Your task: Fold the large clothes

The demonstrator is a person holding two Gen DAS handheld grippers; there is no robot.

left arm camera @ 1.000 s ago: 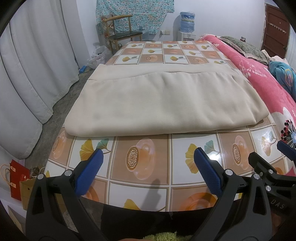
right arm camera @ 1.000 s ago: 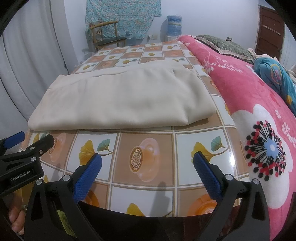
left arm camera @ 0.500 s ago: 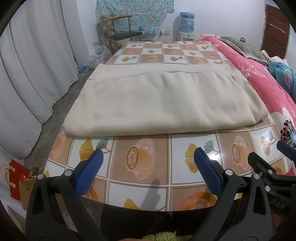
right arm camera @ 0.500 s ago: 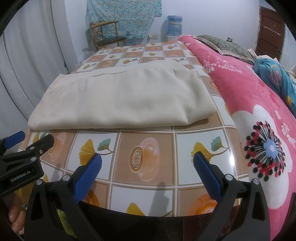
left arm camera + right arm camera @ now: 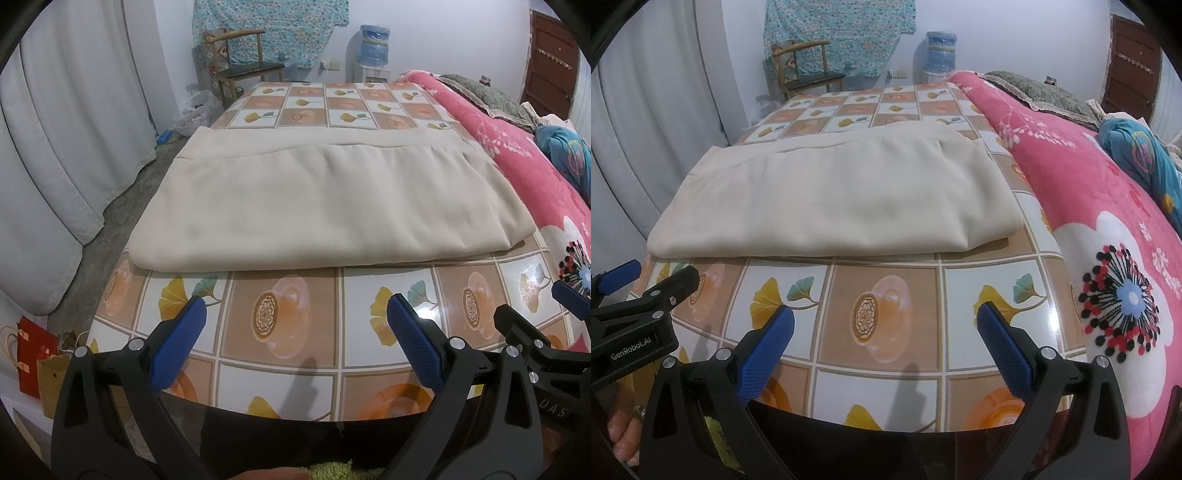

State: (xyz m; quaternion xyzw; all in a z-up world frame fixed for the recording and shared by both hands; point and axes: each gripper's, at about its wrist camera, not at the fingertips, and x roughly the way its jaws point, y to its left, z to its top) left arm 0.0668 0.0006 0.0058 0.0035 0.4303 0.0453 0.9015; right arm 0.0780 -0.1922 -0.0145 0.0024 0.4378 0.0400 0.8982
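A large beige cloth (image 5: 325,206) lies folded flat in a wide rectangle on the table with the patterned cover (image 5: 284,321); it also shows in the right wrist view (image 5: 834,199). My left gripper (image 5: 295,336) is open and empty, held above the table's near edge, short of the cloth's front fold. My right gripper (image 5: 884,338) is open and empty, beside it on the right, also short of the cloth. The right gripper's body shows at the right edge of the left wrist view (image 5: 546,354), and the left gripper's body shows at the left of the right wrist view (image 5: 639,314).
A bed with a pink flowered blanket (image 5: 1108,229) adjoins the table on the right. White curtains (image 5: 55,147) hang at the left. A wooden chair (image 5: 240,70) and a water dispenser (image 5: 373,55) stand by the far wall. Paper bags (image 5: 33,358) sit on the floor at lower left.
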